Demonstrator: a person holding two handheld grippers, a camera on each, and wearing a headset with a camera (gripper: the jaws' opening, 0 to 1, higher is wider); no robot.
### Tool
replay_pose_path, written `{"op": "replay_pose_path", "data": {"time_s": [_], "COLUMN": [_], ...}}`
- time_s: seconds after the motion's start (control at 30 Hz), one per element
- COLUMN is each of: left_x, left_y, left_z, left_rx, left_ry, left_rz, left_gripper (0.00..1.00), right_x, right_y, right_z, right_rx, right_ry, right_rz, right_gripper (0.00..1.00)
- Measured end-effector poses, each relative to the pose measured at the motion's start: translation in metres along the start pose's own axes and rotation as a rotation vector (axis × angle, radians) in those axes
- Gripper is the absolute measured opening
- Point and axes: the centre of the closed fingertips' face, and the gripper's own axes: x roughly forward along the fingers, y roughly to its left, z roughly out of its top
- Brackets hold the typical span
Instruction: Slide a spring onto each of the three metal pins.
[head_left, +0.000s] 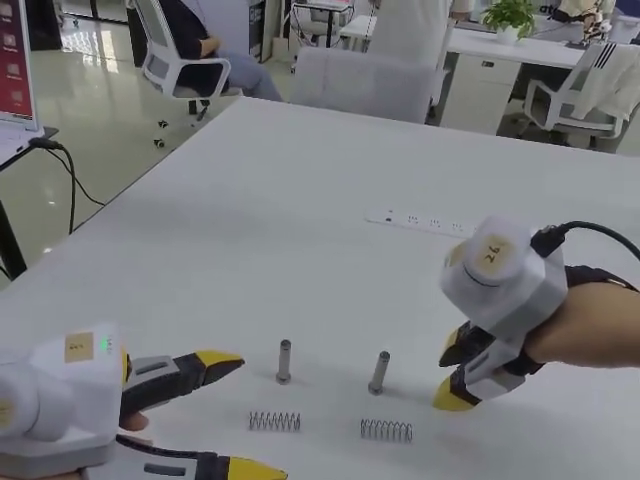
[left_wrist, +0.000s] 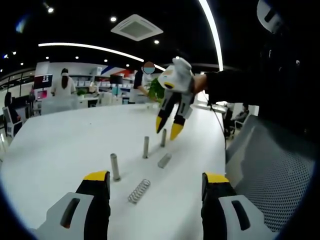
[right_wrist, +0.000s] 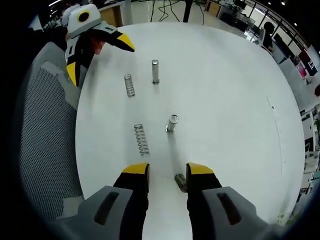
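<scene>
Two bare metal pins (head_left: 284, 362) (head_left: 379, 372) stand upright on the white table (head_left: 320, 220). A loose spring (head_left: 275, 422) (head_left: 386, 431) lies in front of each. My right gripper (head_left: 450, 377) points down at the table to their right, open. Between its jaws, close to the right one, stands a third pin (right_wrist: 181, 182) that looks to have a spring coiled on it. My left gripper (head_left: 250, 415) is open at the bottom left, its jaws either side of the left spring (left_wrist: 139, 190) but well short of it.
A white power strip (head_left: 420, 222) lies further back on the table. Office chairs (head_left: 350, 85) and desks stand beyond the far edge, with a person seated at the back left. A mesh chair back (right_wrist: 45, 140) is close to the table's near edge.
</scene>
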Motion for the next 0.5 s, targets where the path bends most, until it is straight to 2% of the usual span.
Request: {"op": "replay_pose_path", "data": {"time_s": [0.5], "left_x": [-0.003], "left_y": [0.0], "left_z": [0.0], "left_rx": [0.005], "left_ry": [0.0], "left_rz": [-0.001], "left_gripper": [0.7], "right_x": [0.016], "right_y": [0.024], "right_z": [0.009], "right_rx": [-0.055], "right_ry": [0.012], "right_rz": [0.056], "right_gripper": [0.24]}}
